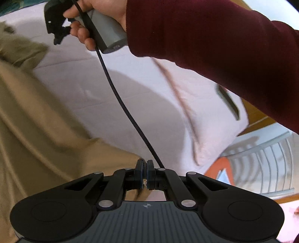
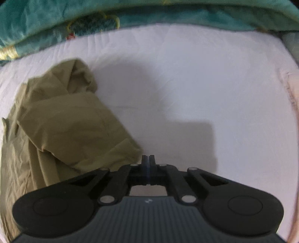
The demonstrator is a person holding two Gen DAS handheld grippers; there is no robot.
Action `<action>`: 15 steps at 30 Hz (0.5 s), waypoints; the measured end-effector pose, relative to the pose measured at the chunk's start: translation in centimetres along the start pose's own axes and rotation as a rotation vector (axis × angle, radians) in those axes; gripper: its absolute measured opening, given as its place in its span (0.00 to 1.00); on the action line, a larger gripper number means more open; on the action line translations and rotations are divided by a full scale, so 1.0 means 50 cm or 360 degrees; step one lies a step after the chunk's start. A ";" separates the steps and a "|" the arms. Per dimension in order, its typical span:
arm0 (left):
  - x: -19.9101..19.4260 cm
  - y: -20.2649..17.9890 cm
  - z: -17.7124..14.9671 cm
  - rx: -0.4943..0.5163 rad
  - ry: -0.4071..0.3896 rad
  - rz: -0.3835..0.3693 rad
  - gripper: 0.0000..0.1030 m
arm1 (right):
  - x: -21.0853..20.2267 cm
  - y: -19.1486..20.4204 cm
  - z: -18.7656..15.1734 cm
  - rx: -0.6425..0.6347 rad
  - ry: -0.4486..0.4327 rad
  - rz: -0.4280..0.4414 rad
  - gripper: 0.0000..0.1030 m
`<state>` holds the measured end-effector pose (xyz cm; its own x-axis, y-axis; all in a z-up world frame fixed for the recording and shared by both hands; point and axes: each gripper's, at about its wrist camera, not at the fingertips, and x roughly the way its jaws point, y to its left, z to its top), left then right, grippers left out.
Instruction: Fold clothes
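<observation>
An olive-tan garment [image 2: 61,119] lies rumpled on a white bed sheet [image 2: 186,84], filling the right wrist view from nine o'clock down to seven o'clock, its near edge just beside the right gripper [image 2: 148,158], whose jaws are pressed together with nothing visible between them. In the left wrist view the same cloth spreads from ten o'clock to seven o'clock, and the left gripper [image 1: 145,164] has its jaws closed at the cloth's corner; whether fabric is pinched there cannot be told. At twelve o'clock a hand [image 1: 97,20] in a dark red sleeve [image 1: 214,41] grips the other tool's grey handle, a black cable [image 1: 119,97] trailing down. A teal blanket [image 2: 130,16] borders the far edge.
</observation>
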<state>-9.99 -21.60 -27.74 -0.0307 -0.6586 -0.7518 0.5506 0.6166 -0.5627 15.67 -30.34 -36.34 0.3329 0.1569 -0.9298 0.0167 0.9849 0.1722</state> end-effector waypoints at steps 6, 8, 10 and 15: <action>-0.005 -0.009 0.014 0.0010 0.0023 0.0035 0.03 | -0.015 -0.061 0.037 0.0167 0.0061 0.0160 0.06; -0.006 -0.005 0.014 0.0008 0.0039 0.0059 0.03 | 0.008 -0.045 0.041 0.0178 0.0096 0.0128 0.30; -0.006 0.003 0.015 -0.0012 0.0048 0.0075 0.03 | 0.029 -0.025 0.038 0.0200 0.0109 0.0114 0.52; -0.003 0.029 0.014 -0.0068 0.0049 0.0089 0.03 | 0.082 0.052 0.034 0.0016 0.0078 0.0038 0.52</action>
<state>-8.59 -20.91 -28.20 -0.0268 -0.6096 -0.7923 0.5161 0.6704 -0.5332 18.68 -27.27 -39.17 0.2866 0.1841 -0.9402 0.0189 0.9801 0.1976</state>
